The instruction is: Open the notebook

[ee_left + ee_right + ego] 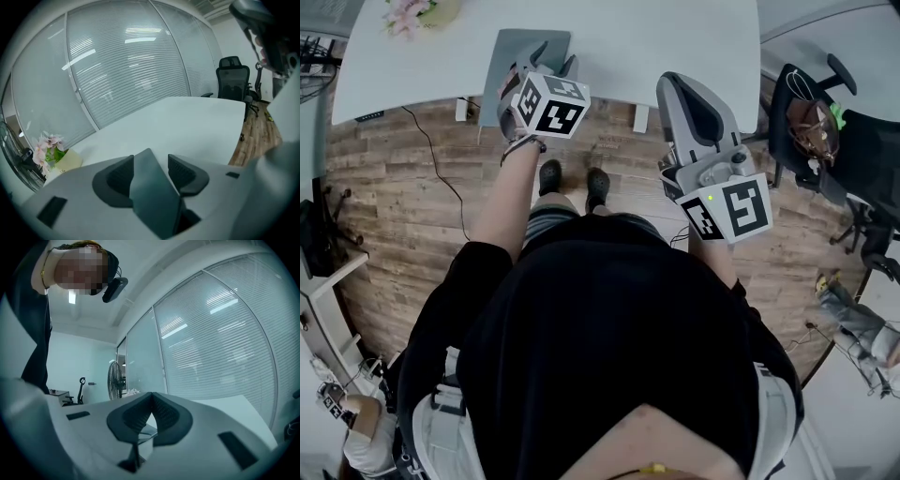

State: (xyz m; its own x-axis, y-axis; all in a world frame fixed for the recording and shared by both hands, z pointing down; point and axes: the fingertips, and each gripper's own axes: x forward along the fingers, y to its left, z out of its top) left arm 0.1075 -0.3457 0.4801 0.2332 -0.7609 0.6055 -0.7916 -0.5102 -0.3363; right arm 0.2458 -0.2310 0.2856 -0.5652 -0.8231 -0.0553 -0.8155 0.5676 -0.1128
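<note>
A grey notebook (511,56) lies at the near edge of the white table (656,37). My left gripper (555,58) reaches down over it with its jaws wide apart. In the left gripper view a dark grey slab, the notebook (152,197), stands between the two pads; it overlaps the left pad, and a gap shows at the right pad. The left gripper (151,158) does not press on it. My right gripper (673,86) hovers level off the table's front edge, to the right of the notebook. The right gripper (151,395) is shut, its tips meeting with nothing between them.
A pot of pink flowers (412,14) stands at the table's far left corner. A black office chair (811,112) with a bag is on the right. A cable (431,150) runs over the wood floor under the table. A standing fan (114,380) is beyond the table.
</note>
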